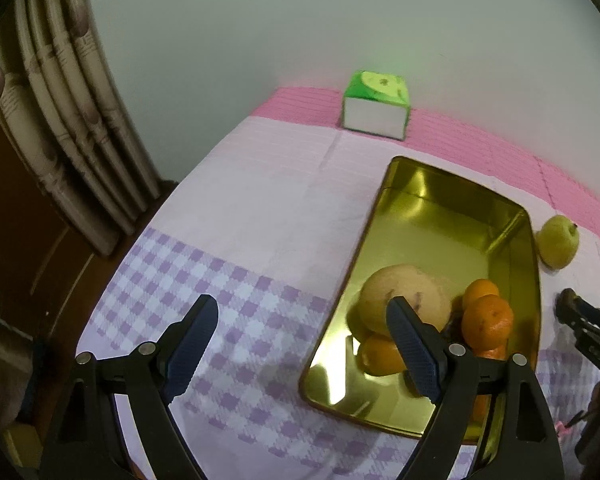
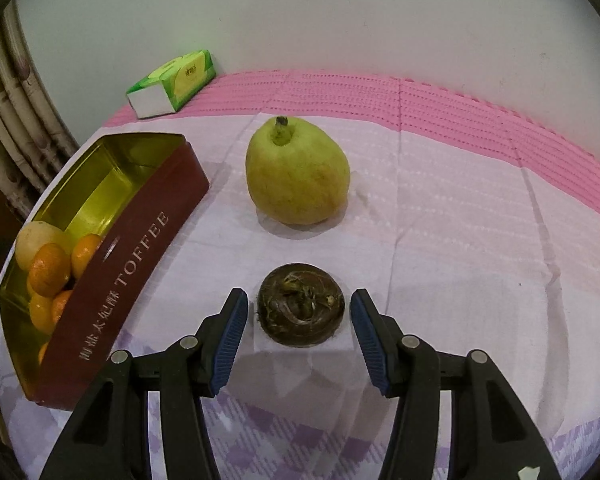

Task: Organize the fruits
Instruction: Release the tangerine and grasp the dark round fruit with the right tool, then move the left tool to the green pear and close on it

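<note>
I am lowering my right gripper (image 2: 299, 316) around the dark round fruit (image 2: 301, 305) sitting at the lower centre of the right wrist view. My jaws are standing partly open, one blue pad on each side of it, with a sliver of cloth showing at both flanks, so I am gripping nothing yet. To do this well, I judge I should be keeping the fruit centred between the pads, settling until they are level with its widest band, then closing gently, since it looks squat and might squirt out forward.

The fruit is lying flat like a disc, its tufted, fibrous crown facing up toward the camera; it has no real long axis across the cloth, so any approach angle should be serving equally.

Above it, in the middle of the frame, the green pear (image 2: 297, 172) is standing upright, stem pointing up and tilting slightly back toward the wall. The toffee tin (image 2: 140, 248) is running diagonally along the left side, oranges (image 2: 49, 274) piling at its near end.

My left gripper (image 1: 302, 344) is hanging wide open and empty at the bottom of the left wrist view, over the checked tablecloth (image 1: 236, 276) and the tin's near left edge.
</note>
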A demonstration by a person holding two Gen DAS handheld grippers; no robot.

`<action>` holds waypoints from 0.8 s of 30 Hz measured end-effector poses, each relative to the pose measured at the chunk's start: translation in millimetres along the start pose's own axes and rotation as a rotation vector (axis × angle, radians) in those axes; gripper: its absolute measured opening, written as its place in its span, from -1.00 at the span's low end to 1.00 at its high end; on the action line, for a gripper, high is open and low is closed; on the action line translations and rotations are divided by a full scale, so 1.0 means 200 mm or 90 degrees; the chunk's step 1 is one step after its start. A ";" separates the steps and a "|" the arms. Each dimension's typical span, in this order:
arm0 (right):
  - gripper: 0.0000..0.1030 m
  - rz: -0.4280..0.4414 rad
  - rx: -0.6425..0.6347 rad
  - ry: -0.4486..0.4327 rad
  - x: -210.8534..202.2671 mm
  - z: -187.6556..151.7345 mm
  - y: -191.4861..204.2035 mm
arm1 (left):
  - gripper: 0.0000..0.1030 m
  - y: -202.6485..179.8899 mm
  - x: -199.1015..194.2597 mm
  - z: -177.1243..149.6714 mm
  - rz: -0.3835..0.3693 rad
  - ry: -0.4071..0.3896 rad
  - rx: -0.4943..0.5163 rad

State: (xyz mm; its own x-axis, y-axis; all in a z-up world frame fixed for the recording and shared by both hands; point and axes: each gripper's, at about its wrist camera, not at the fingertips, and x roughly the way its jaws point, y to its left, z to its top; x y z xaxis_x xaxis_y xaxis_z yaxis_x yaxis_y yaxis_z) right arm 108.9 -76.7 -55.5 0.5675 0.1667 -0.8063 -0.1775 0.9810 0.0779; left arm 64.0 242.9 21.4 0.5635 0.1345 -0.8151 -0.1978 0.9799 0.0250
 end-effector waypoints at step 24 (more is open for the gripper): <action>-0.18 -0.056 0.058 -0.044 -0.09 -0.05 -0.45 | 0.72 -0.64 -0.07 0.07 -0.092 -0.008 0.128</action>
State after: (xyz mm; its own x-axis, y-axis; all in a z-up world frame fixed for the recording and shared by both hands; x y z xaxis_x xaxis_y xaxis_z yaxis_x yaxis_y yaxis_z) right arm 107.0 -169.5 -54.1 0.6320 0.0828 -0.7706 -0.0531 0.9966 0.0636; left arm 93.3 117.1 37.4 0.5841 -0.0079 -0.8117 0.0481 0.9985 0.0249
